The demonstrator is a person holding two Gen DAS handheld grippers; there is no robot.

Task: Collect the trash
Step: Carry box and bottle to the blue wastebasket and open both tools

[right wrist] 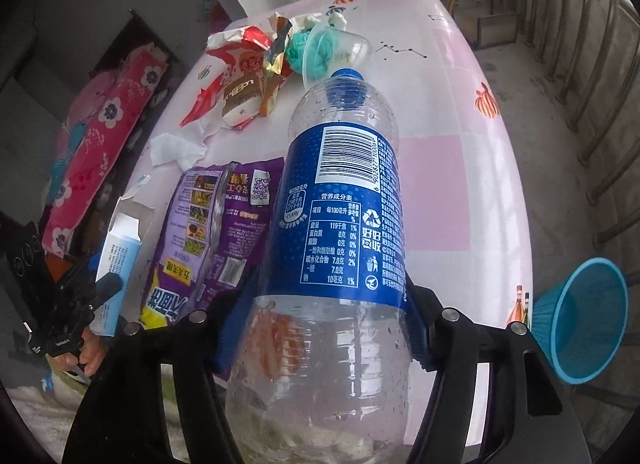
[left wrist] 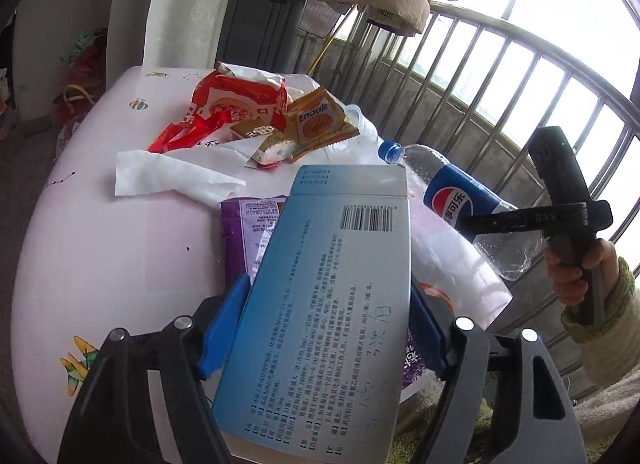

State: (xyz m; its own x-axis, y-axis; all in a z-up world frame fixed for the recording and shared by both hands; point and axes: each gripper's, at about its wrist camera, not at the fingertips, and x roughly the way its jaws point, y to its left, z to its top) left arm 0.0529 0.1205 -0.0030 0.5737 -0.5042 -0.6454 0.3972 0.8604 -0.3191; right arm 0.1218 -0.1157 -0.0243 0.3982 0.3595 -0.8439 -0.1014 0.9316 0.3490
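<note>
My left gripper (left wrist: 326,326) is shut on a pale blue cardboard box (left wrist: 328,264), its blue pads (left wrist: 222,328) pressed on the box's two long sides. The box is tilted and held above the pink table (left wrist: 100,244). My right gripper (right wrist: 326,324) is shut on an empty clear Pepsi bottle (right wrist: 344,203) with a blue label and cap, gripped at its lower body and pointing away. In the left wrist view the bottle (left wrist: 452,195) hangs at the right. In the right wrist view the box (right wrist: 120,260) shows at the left, its end flap torn open.
A purple snack bag (right wrist: 212,232), red and orange wrappers (left wrist: 236,103), white tissue (left wrist: 160,175) and a clear cup with teal scraps (right wrist: 332,51) lie on the table. A blue mesh basket (right wrist: 580,316) stands on the floor past the table's right edge. A metal railing (left wrist: 500,63) runs behind.
</note>
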